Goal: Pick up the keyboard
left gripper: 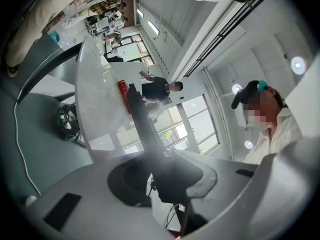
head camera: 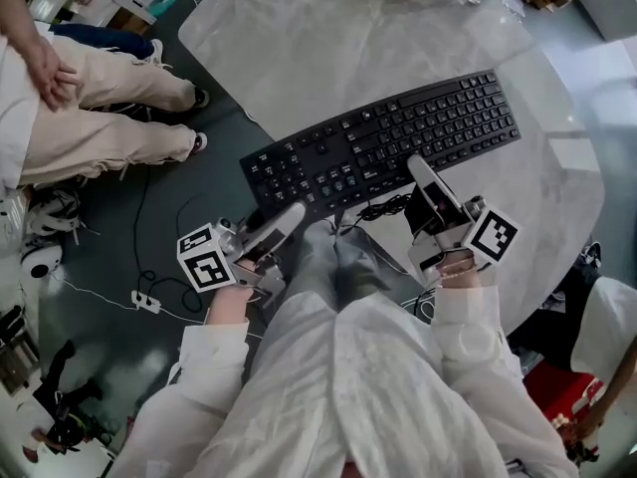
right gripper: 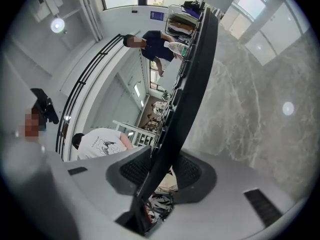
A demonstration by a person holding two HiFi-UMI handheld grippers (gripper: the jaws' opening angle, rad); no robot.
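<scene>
1. The keyboard (head camera: pixel 383 137) lies slantwise over the near part of the marble tabletop (head camera: pixel 299 38), its left end reaching past the tabletop's edge and its cable (head camera: pixel 386 207) hanging below the near long side
2. It is a long, flat, rigid plastic board, likely light. Held at one point it would tip or flex, so two holds spread along the near long edge suit it. The smooth thin rim could slip if the pads squeeze too little
3. The left gripper (head camera: pixel 299 212) has its jaws clamped on the near edge by the left end. In the left gripper view the board (left gripper: pixel 145 129) runs edge-on between the pads
4. The right gripper (head camera: pixel 418 167) has its jaws closed on the same edge further right. In the right gripper view the dark board (right gripper: pixel 187 94) is pinched between both pads
5. The person's left hand (head camera: pixel 231 302) holds its tool about level. The right hand (head camera: pixel 458 265) tilts its tool slightly downward. Both forearms are drawn in close to the body
6. Whether the board is wholly clear of the marble I cannot tell
</scene>
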